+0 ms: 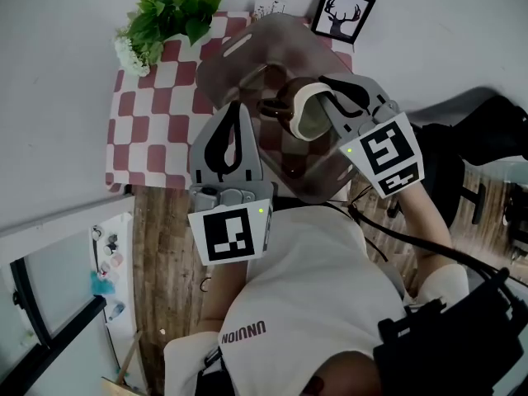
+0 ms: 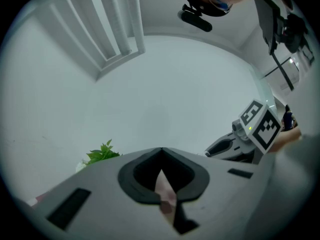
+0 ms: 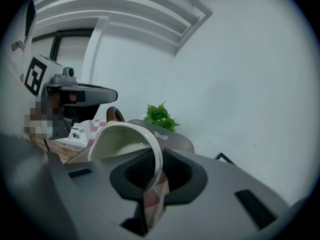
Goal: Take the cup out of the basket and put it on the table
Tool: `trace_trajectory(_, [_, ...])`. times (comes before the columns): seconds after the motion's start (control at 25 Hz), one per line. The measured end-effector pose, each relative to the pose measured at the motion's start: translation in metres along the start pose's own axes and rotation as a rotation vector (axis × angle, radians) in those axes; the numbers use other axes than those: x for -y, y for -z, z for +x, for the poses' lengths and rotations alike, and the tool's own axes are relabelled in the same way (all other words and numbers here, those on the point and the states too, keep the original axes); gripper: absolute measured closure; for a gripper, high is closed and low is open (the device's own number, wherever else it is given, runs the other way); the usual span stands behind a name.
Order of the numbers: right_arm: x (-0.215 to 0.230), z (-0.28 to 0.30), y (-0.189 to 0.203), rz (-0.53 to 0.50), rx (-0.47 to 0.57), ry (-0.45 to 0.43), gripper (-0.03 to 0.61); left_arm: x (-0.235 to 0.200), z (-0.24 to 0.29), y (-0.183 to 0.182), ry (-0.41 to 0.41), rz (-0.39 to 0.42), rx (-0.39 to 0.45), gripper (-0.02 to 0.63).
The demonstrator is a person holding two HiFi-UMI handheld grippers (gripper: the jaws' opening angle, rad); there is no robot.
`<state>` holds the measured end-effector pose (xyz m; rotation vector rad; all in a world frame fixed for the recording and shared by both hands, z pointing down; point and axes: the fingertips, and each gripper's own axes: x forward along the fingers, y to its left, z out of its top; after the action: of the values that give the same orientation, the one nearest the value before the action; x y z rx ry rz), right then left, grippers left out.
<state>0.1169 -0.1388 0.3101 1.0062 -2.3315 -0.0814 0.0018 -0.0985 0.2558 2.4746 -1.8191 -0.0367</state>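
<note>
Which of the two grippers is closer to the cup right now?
Right. The right gripper has its jaws closed on the rim of the cup. The left gripper is apart from it, off to the cup's left, jaws together with nothing between them.

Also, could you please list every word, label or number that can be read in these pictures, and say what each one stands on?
"UNUION": dark print on the person's white shirt, as it reads in the head view.
Small white card at the table's far edge: it carries print, too small to read.
Framed deer picture beside it: an image only, no words.
Nothing else shows readable text.
</note>
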Motion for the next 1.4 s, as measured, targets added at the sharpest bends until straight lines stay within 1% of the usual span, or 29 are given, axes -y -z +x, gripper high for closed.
trace_trajectory(0.08, [-0.001,-0.001,-0.006,0.005,0.02,0.0,0.528,-0.003,-0.002,0.0,-0.003,0.039,0.007,0.603])
trace_trajectory(0.32, [-0.008,-0.004,-0.026,0.015,0.079,-0.007,0.528,-0.016,-0.011,-0.008,-0.055,0.079,0.047,0.603])
trace_trajectory(0.84, [-0.04,0.001,-0.067,0.004,0.198,-0.098,0.529,-0.048,-0.047,-0.019,-0.227,0.103,0.079,0.603])
trace_trajectory(1.4, [-0.07,-0.012,-0.092,0.007,0.304,-0.223,0.529,-0.051,-0.087,-0.019,-0.412,0.116,0.089,0.603])
